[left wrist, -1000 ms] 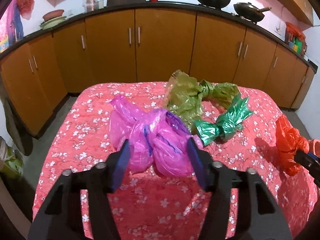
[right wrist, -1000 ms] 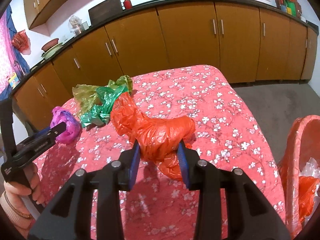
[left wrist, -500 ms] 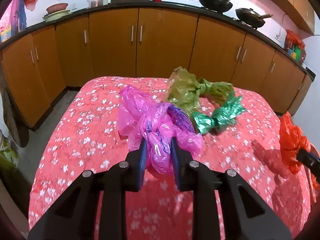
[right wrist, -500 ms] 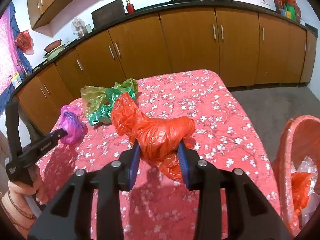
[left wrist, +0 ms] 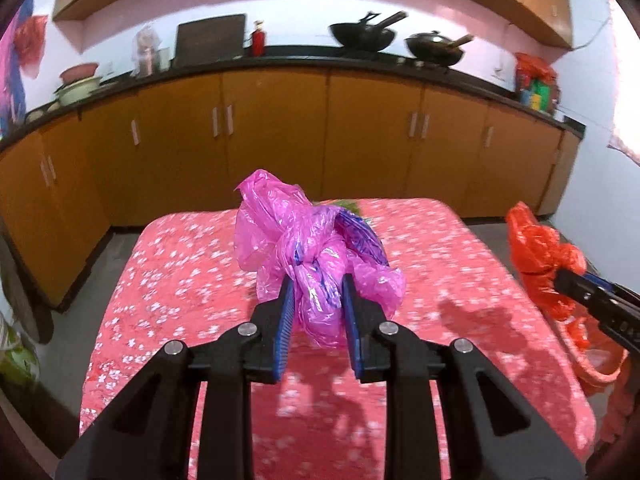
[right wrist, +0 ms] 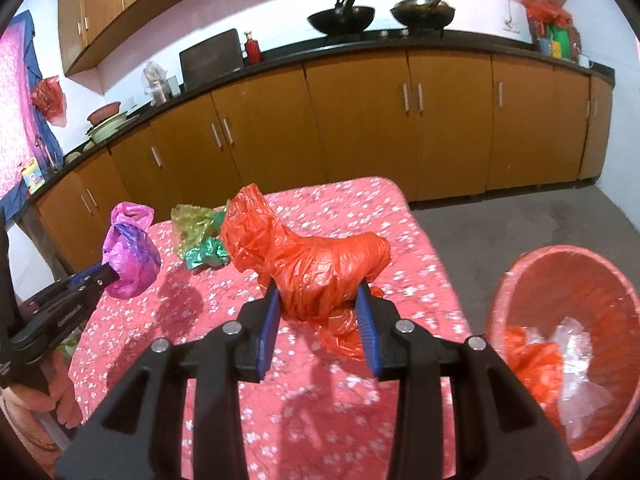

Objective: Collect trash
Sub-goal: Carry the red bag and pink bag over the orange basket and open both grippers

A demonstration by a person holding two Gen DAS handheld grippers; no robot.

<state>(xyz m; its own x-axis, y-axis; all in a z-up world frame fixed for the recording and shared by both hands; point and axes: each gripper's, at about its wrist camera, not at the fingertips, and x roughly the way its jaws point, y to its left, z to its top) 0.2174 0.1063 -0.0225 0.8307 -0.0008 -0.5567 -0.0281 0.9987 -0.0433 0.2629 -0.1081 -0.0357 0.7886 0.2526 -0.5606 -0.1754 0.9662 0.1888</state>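
The left gripper has its ribbed blue pads pinched on a crumpled pink plastic bag, a thin, glossy, knotted bundle with purple print showing in its folds. The right gripper is clamped the same way on a wrinkled orange plastic bag, whose loose tail hangs below the pads. A second ago the left jaws stood wide around the pink bag as it lay on the cloth; they have since closed on it, and both bags now hang clear above the table, draped in a red cloth with small white blossoms. In the right wrist view, at ten o'clock of the orange bag, an olive bag and a shiny green bag lie crumpled on the cloth. At four o'clock stands a round, ribbed pink bin holding orange and clear plastic.
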